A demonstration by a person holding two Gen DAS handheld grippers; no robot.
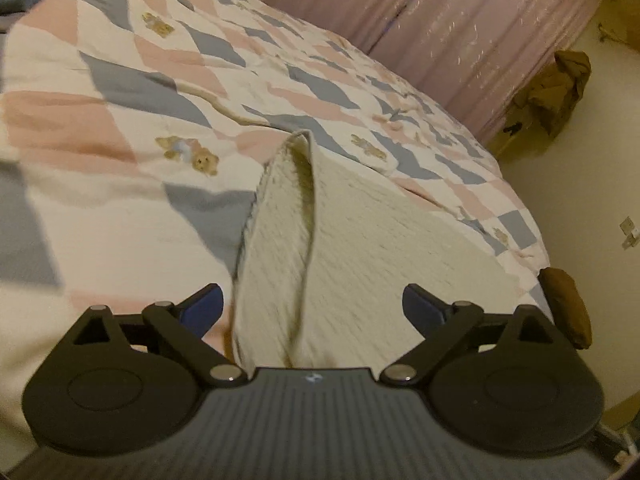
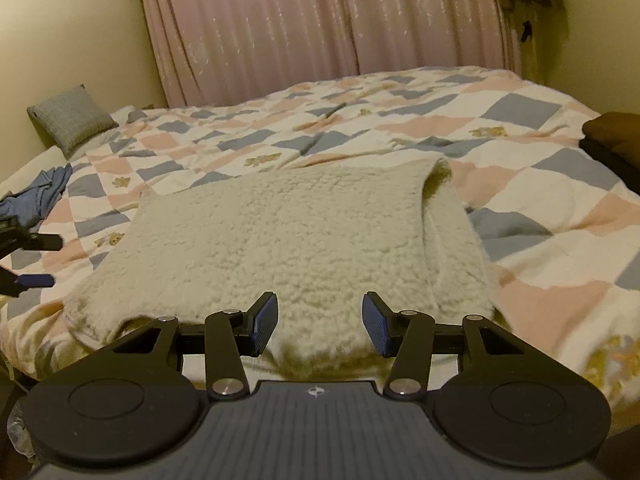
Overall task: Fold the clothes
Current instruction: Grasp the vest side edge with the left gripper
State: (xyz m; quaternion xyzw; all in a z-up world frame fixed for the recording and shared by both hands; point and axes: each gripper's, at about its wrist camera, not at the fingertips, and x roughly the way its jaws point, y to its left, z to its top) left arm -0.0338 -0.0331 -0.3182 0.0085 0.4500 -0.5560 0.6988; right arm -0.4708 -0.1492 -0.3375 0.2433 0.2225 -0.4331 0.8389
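Note:
A cream fleece garment (image 2: 280,232) lies flat on the checked quilt (image 2: 520,152), with its right side folded over into a thick edge (image 2: 444,216). My right gripper (image 2: 320,324) hovers open over the garment's near edge, and its pads do not press on the fleece. In the left wrist view the same garment (image 1: 360,240) runs away from me, its fold standing up as a ridge (image 1: 296,184). My left gripper (image 1: 314,308) stands wide open with the fleece between the jaws, untouched by the pads. That left gripper (image 2: 44,261) also shows at the left edge of the right wrist view.
A grey cushion (image 2: 72,120) and a crumpled blue garment (image 2: 36,196) lie at the far left of the bed. Pink curtains (image 2: 320,20) hang behind it. A dark brown object (image 2: 612,132) sits at the bed's right edge. Brown cloth (image 1: 556,88) is piled by the wall.

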